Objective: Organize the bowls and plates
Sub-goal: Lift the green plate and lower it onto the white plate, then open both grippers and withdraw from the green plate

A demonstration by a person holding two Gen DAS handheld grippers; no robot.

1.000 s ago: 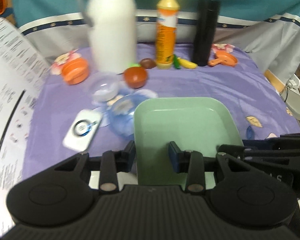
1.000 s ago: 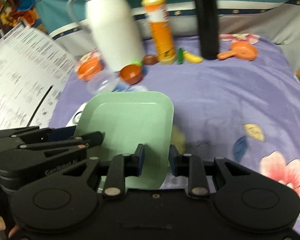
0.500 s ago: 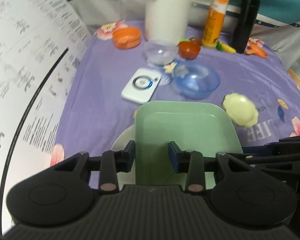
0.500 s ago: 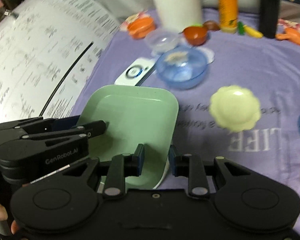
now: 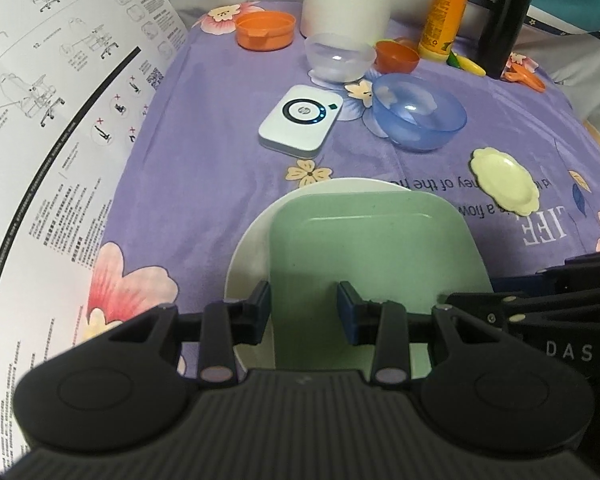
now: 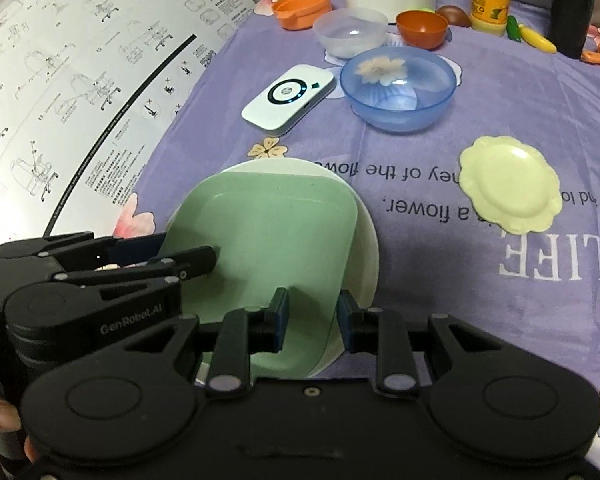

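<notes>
A pale green square plate (image 5: 372,248) lies over a white round plate (image 5: 244,264). The cloth (image 5: 220,128) is purple with pink and cream flowers and white lettering. At 1 o'clock sit a translucent blue bowl (image 5: 420,116) and a pale yellow scalloped plate (image 5: 504,186).

Matt, faintly speckled plastic: green square plate (image 5: 374,248). Smooth, glossy, ceramic-looking: white round plate (image 5: 246,264) beneath. Soft purple printed cloth (image 5: 220,128), slightly fuzzy, over the whole surface. Translucent blue plastic bowl (image 5: 420,114) and clear plastic bowl (image 5: 338,58), both shiny. Pale yellow scalloped dish (image 6: 510,184), smooth with a dull sheen. Glossy white plastic device (image 5: 301,120). Matt printed paper sheet (image 5: 48,112) along the left edge. Matt black plastic, ribbed: gripper housings.
</notes>
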